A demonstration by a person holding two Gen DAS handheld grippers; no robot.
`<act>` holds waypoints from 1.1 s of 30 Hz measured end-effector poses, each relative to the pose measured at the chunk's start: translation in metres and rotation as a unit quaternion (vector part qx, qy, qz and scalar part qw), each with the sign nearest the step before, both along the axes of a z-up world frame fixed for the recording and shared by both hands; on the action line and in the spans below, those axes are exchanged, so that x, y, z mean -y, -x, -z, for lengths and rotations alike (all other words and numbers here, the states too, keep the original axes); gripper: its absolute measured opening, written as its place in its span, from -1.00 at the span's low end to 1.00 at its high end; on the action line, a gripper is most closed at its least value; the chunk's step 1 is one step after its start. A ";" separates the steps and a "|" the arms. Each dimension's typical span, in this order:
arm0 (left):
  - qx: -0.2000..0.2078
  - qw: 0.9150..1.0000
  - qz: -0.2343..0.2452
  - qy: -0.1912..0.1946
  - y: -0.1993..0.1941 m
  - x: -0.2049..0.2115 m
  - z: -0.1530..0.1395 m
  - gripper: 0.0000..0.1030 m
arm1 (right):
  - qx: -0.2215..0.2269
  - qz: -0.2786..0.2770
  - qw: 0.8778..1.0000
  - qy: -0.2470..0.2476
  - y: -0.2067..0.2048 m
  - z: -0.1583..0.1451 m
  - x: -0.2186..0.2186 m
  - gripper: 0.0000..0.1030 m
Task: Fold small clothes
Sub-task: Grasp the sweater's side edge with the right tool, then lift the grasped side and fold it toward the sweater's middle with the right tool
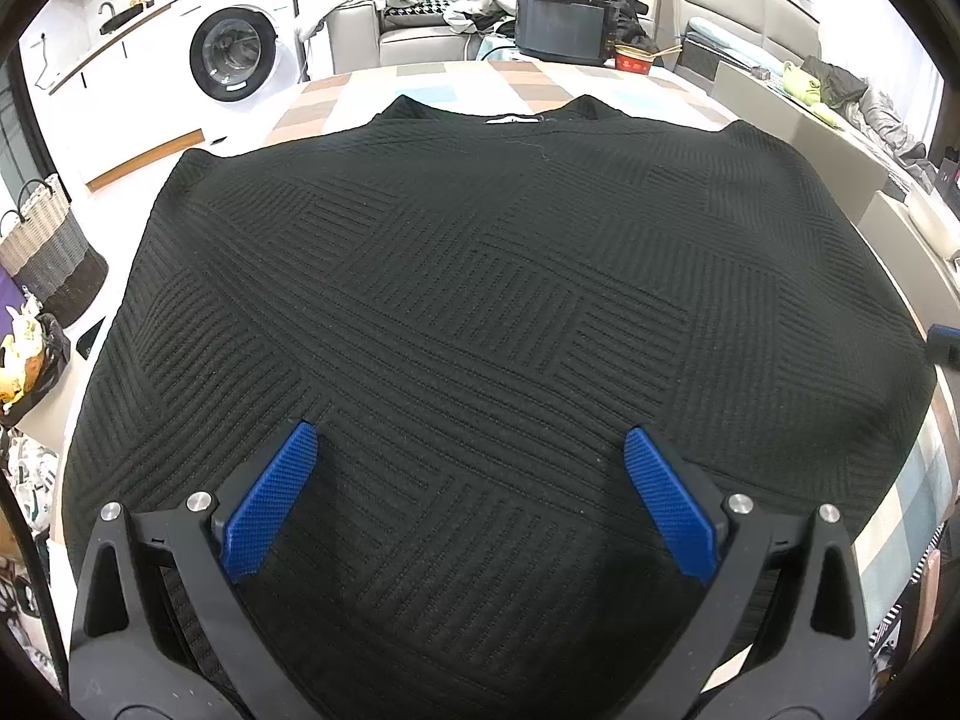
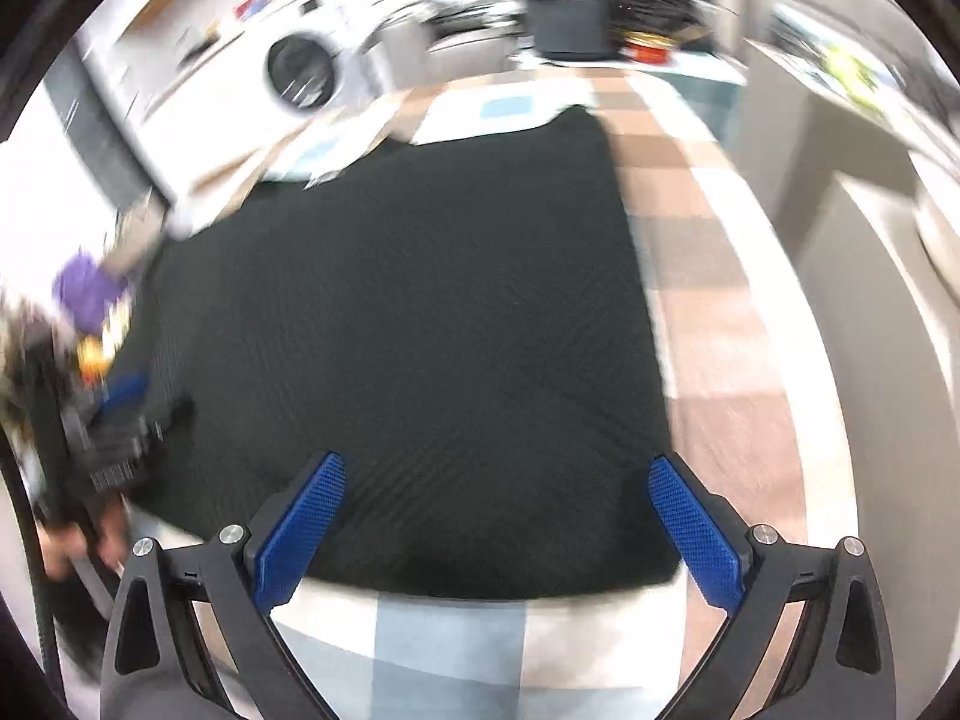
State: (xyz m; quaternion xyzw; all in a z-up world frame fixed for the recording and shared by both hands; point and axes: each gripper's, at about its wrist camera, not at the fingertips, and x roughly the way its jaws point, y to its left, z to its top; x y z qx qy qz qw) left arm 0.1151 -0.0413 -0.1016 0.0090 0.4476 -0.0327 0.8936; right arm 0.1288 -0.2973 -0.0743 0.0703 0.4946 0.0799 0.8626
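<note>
A black knitted sweater [image 1: 480, 312] with a ribbed block pattern lies spread flat on the surface [image 1: 372, 96], which is covered with a checked cloth in beige, white and pale blue. Its collar, with a small white label, points away toward the far edge.

The left hand-held gripper [image 1: 471, 468] hangs over the near part of the sweater with its two blue pads [image 1: 270, 504] wide apart and nothing between them.

The right hand-held gripper [image 2: 498, 516] is also spread wide and holds nothing. It is above the near right corner of the sweater [image 2: 408, 330], where the hem meets the checked cloth. This view is blurred, so the knit pattern is hardly readable there. At its left edge a hand [image 2: 90, 534] appears, probably holding the other gripper's handle.

Behind the surface stand a white washing machine [image 1: 237, 51], a grey sofa [image 1: 414, 30] with clothes thrown on it, a dark box [image 1: 564, 24] and a red bowl [image 1: 636, 59]. A woven basket [image 1: 48, 252] stands on the floor at the left.
</note>
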 end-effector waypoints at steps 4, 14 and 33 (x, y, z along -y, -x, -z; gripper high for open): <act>0.002 1.000 0.002 0.011 0.001 -0.004 -0.001 0.98 | -0.016 0.071 0.996 -0.045 0.004 0.005 0.038 0.81; 0.003 1.000 0.001 0.012 0.001 -0.002 0.000 0.98 | -0.016 0.075 0.993 -0.087 0.013 0.021 0.045 -0.33; 0.005 1.000 0.002 0.021 0.003 -0.004 -0.001 0.97 | -0.033 0.109 0.987 -0.109 0.031 0.004 0.044 0.19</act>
